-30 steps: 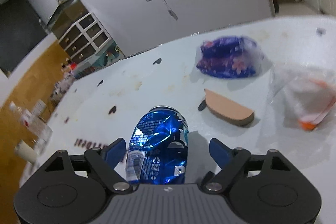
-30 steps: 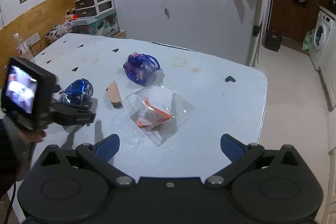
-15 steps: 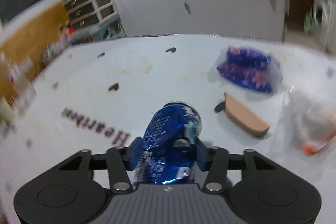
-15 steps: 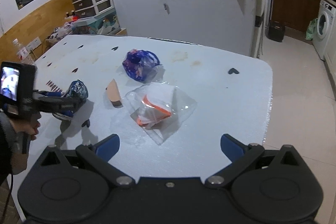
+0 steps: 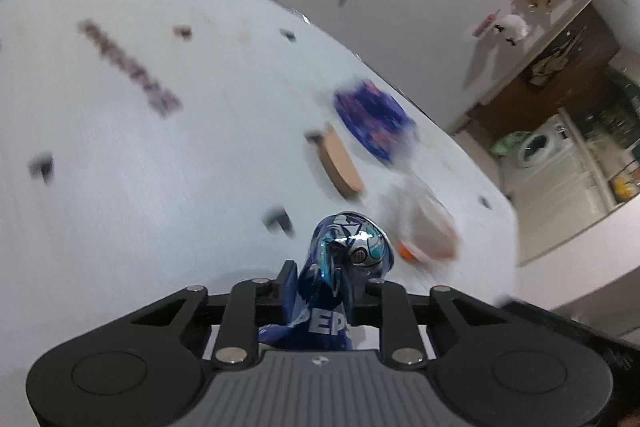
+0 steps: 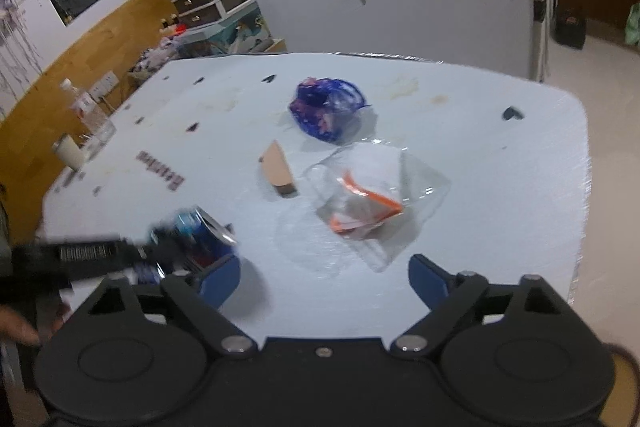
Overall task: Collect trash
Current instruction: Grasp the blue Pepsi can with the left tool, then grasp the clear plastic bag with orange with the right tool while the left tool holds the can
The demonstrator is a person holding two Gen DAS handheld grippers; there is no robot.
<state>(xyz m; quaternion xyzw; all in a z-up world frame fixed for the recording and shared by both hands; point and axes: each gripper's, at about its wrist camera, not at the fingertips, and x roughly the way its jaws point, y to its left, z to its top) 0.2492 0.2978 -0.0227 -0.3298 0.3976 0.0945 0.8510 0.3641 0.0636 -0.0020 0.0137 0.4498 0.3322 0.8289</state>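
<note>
My left gripper [image 5: 326, 277] is shut on a crushed blue Pepsi can [image 5: 340, 259] and holds it above the pale blue table [image 5: 140, 167]. The can [image 6: 200, 231] and the left gripper [image 6: 172, 247] show blurred at the lower left of the right wrist view. My right gripper [image 6: 324, 275] is open and empty above the table's near edge. A crumpled blue wrapper [image 6: 326, 107], a tan wedge-shaped piece [image 6: 278, 173] and a clear plastic bag with orange trim [image 6: 368, 199] lie on the table ahead of it.
A plastic bottle [image 6: 90, 115] and a white cup [image 6: 70, 155] stand at the table's left edge. A white wall, drawers and clutter lie beyond the far side. The floor and a washing machine [image 5: 540, 151] are to the right.
My left gripper closed on the can, lifted it off the table and swung towards the right. The right gripper tilted slightly and stayed open.
</note>
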